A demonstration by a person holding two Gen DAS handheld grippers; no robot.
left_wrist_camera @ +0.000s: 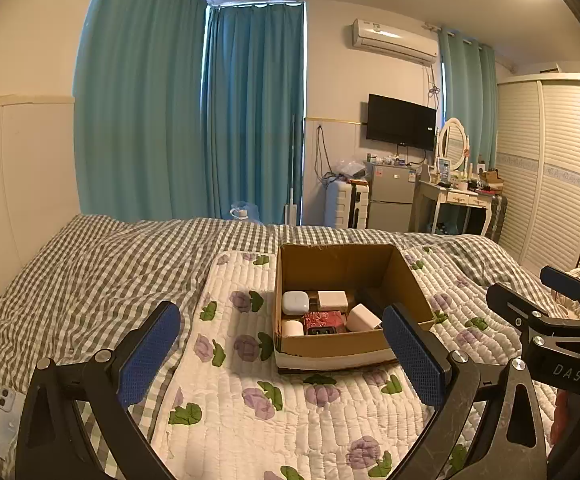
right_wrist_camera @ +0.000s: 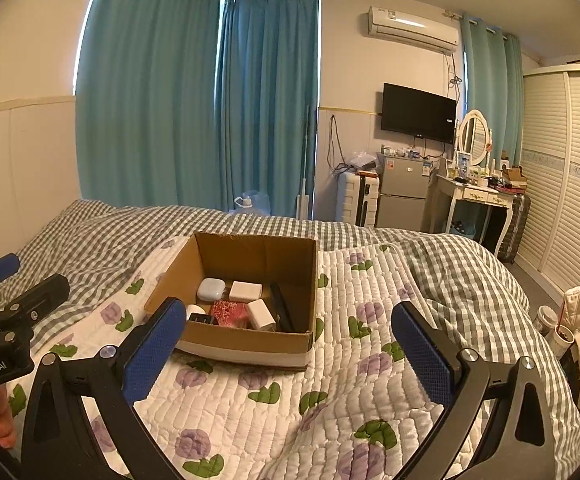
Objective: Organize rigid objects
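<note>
An open cardboard box (left_wrist_camera: pixel 410 280) (right_wrist_camera: pixel 250 340) sits on a white floral quilt (left_wrist_camera: pixel 250 420) (right_wrist_camera: pixel 290 408) on the bed. Inside it lie a pale blue rounded case (left_wrist_camera: pixel 295 302) (right_wrist_camera: pixel 211 289), white chargers (left_wrist_camera: pixel 332 300) (right_wrist_camera: pixel 245 291), a red patterned item (left_wrist_camera: pixel 324 319) (right_wrist_camera: pixel 229 313) and a black thing (right_wrist_camera: pixel 282 312). My left gripper (left_wrist_camera: pixel 280 356) is open and empty just in front of the box. My right gripper (right_wrist_camera: pixel 290 356) is open and empty in front of the box. Each gripper shows at the edge of the other's view.
A grey checked duvet (left_wrist_camera: pixel 90 272) covers the bed. A phone (left_wrist_camera: pixel 4 420) lies at the left edge. Behind the bed stand teal curtains (left_wrist_camera: pixel 170 120), a suitcase (left_wrist_camera: pixel 348 204), a small fridge (left_wrist_camera: pixel 392 200), a dressing table (left_wrist_camera: pixel 458 200) and a wardrobe (left_wrist_camera: pixel 550 168).
</note>
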